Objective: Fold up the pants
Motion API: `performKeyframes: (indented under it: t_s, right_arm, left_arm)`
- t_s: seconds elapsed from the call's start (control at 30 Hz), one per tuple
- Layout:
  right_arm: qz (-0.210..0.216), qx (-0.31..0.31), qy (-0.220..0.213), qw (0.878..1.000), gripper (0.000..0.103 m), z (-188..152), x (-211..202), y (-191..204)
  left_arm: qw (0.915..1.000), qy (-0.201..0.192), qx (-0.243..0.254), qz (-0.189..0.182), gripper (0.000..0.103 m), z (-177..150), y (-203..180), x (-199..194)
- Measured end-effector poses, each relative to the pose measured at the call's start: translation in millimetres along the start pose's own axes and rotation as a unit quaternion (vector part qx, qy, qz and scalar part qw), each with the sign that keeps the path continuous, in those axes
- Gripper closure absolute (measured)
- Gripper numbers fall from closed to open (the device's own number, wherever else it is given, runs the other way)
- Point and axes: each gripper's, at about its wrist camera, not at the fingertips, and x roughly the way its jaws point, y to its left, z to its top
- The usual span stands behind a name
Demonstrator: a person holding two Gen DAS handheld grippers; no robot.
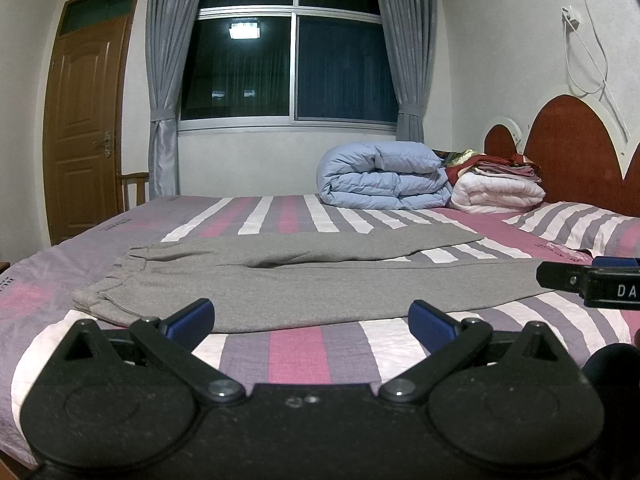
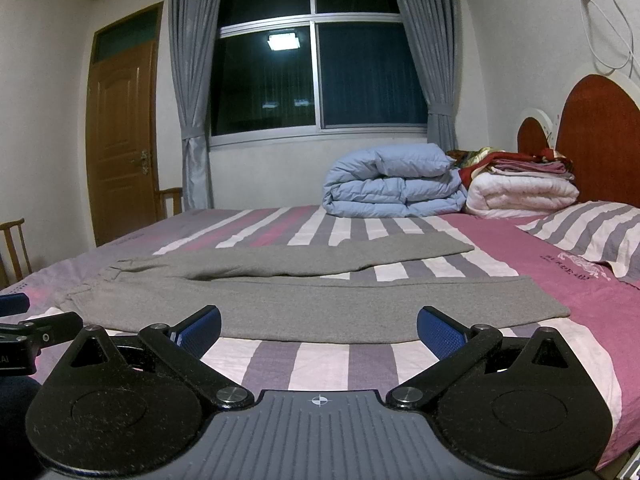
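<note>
My left gripper (image 1: pixel 311 322) hangs just above the near edge of the bed (image 1: pixel 296 354), its jaws spread wide and grasping nothing, the blue pads (image 1: pixel 191 318) apart with striped sheet showing between them. My right gripper (image 2: pixel 319 330) sits the same way — jaws released, blue pads (image 2: pixel 439 334) well apart, nothing between them but the purple, pink and white stripes. The grey pants (image 1: pixel 304 280) lie flat on the bed just beyond both sets of jaws, stretched crosswise to my view: the gathered waistband (image 1: pixel 120 276) is to the left and the two legs run off to the right. The nearer leg lies straight along the bed edge, and its hem (image 2: pixel 554 300) ends on the pink band of the sheet in the right wrist view. The farther leg (image 2: pixel 360 256) angles away from it, so a wedge of striped sheet shows between the two legs toward their hems. In the left wrist view the tip of my right gripper pokes in at the right edge, near the nearer leg's hem end; in the right wrist view the left gripper shows at the left edge, near the waistband end. Neither touches the cloth as far as I can tell. Farther back on the bed a folded blue duvet (image 1: pixel 384 178) rests beside a white quilt (image 1: pixel 498 194) topped with folded fabrics, near the red headboard (image 1: pixel 576 148), and a striped pillow (image 2: pixel 592 236) lies to the right.
</note>
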Motion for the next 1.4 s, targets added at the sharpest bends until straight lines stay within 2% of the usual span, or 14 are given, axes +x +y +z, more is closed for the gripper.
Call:
performKeyframes:
  t_s: [0.77, 0.97, 1.07, 1.17, 1.23, 1.27, 1.33, 1.4]
  right_arm:
    - [0.001, 0.002, 0.001, 1.0, 0.0, -2, -1, -6]
    - [0.013, 0.035, 0.017, 0.999, 0.0, 0, 4, -16]
    - [0.044, 0.049, 0.03, 0.997, 0.0, 12, 13, -25]
    - [0.077, 0.025, 0.032, 0.996, 0.0, 34, 29, -26]
    - [0.093, 0.01, 0.036, 0.995, 0.0, 52, 48, -27]
    - [0.096, 0.005, 0.039, 0.995, 0.0, 59, 58, -26]
    - [0.11, -0.002, 0.054, 0.993, 0.0, 77, 84, -26]
    - [0.116, -0.009, 0.054, 0.992, 0.0, 96, 110, -26]
  left_arm:
    - [1.0, -0.002, 0.0, 0.002, 0.006, 1, -2, -3]
    - [1.0, 0.004, 0.004, 0.004, 0.006, 4, -1, -3]
    - [0.9998, 0.009, 0.009, 0.013, 0.006, 9, 2, -1]
    - [0.999, 0.029, 0.02, 0.027, 0.006, 23, 20, 14]
    - [0.9994, 0.034, 0.01, 0.004, 0.006, 37, 46, 31]
    - [0.9993, 0.035, 0.009, 0.004, 0.006, 43, 59, 41]
    - [0.9983, 0.039, 0.025, 0.036, 0.006, 55, 85, 63]
    - [0.9971, 0.054, 0.032, 0.044, 0.006, 68, 117, 88]
